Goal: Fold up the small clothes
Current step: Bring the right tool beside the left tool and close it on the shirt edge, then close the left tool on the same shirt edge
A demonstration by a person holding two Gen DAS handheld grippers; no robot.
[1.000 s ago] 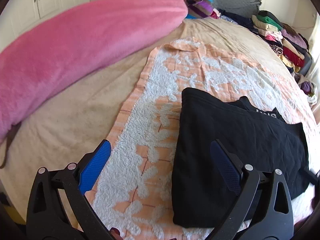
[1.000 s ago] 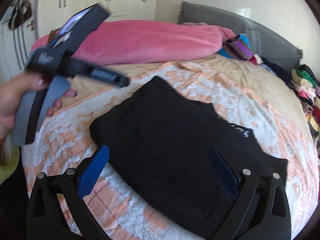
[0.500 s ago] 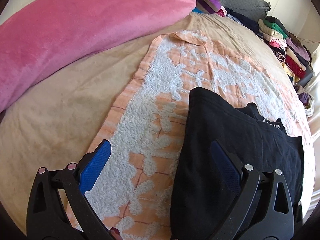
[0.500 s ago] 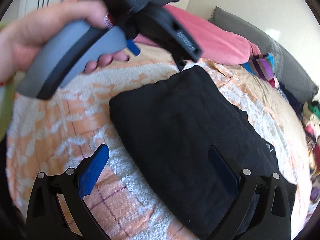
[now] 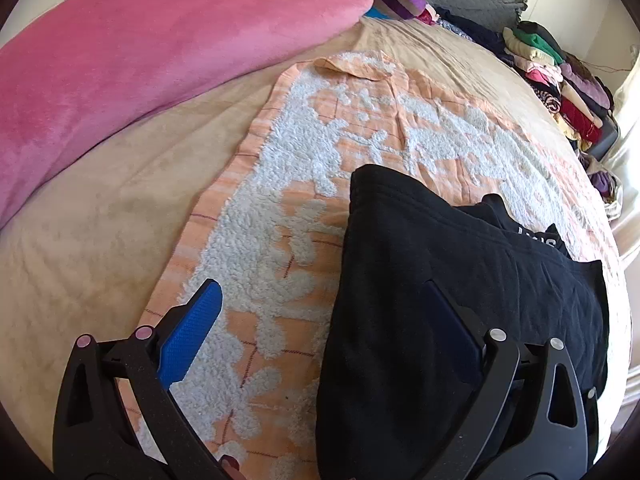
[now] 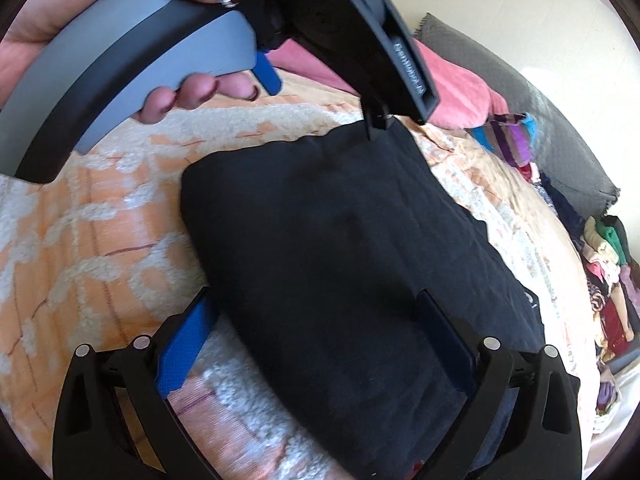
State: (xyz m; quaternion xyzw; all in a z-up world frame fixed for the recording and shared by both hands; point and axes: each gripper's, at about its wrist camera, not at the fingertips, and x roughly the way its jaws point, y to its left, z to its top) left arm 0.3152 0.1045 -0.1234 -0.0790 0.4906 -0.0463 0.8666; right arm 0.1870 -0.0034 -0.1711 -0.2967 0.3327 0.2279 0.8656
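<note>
From the left wrist, the left tool (image 5: 320,330) hovers released, its fingers spread, one over the orange-and-white blanket (image 5: 280,216) on the bed (image 5: 100,216), the other over the black garment (image 5: 460,288), which lies partly folded from 3 to 5 o'clock. White lettering on its band near 3 o'clock is too cut off to read. From the right wrist, the right tool (image 6: 316,340) is likewise released above the garment's near edge, and a hand (image 6: 120,12) at 11 o'clock grips the left tool's handle. A good fold probably means pinching matching corners, lifting evenly and laying edge on edge. Embossed writing on that tool's body is illegible.
</note>
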